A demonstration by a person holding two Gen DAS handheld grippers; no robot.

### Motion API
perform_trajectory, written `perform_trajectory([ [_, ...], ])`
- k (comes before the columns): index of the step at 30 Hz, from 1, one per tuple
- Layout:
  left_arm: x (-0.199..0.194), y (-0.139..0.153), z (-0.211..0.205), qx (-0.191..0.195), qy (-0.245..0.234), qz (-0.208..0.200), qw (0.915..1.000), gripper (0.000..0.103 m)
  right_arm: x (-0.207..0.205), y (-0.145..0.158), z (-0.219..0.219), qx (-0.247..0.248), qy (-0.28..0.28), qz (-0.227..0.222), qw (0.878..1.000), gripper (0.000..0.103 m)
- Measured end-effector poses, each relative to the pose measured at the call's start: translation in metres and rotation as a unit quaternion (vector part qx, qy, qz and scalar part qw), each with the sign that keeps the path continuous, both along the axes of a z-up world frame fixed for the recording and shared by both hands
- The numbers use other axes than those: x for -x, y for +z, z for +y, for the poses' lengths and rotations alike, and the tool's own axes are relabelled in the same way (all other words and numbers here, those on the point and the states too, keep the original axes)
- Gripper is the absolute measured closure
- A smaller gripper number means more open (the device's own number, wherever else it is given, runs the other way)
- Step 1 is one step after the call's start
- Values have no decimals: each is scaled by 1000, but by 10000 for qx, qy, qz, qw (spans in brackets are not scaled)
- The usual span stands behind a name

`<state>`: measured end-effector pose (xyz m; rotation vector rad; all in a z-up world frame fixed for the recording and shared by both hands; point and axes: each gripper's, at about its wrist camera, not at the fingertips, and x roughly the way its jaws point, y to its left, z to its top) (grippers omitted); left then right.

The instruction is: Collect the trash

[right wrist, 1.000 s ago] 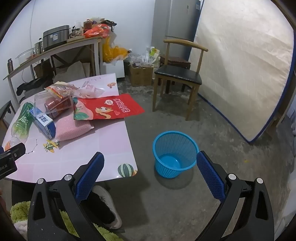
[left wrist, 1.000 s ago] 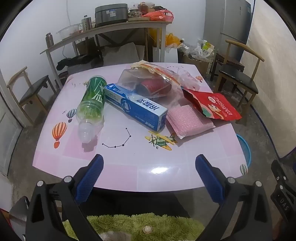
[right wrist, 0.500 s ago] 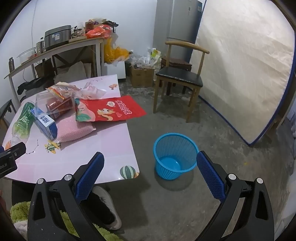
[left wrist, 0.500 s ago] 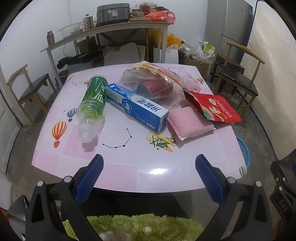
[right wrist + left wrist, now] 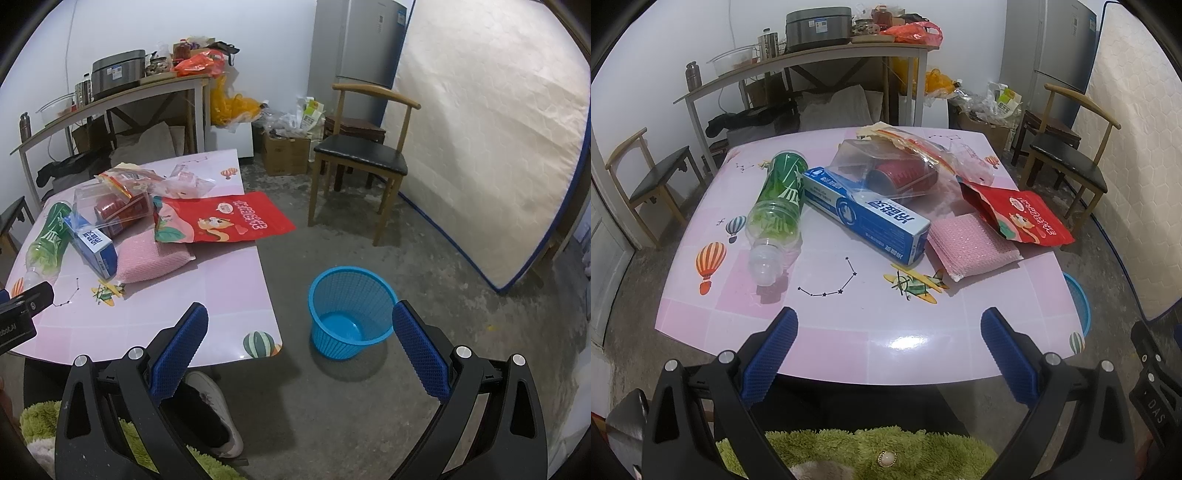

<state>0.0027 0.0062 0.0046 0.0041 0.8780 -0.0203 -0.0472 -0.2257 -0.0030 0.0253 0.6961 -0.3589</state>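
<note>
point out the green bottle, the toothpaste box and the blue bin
green bottle [image 5: 779,201]: left wrist view, on the green label around its body.
toothpaste box [image 5: 866,214]: left wrist view, on the blue top face.
blue bin [image 5: 351,312]: right wrist view, on the mesh wall, inner far side.

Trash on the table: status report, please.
Left gripper and right gripper open, empty. Trash untouched on table. Bin empty, path clear.
</note>
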Motion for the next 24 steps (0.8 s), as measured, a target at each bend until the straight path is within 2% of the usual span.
perform_trajectory([
  [24, -1, -3, 3, -15, 6, 17, 10000, 6, -1, -2, 12, 6, 43, -16, 10000, 8],
])
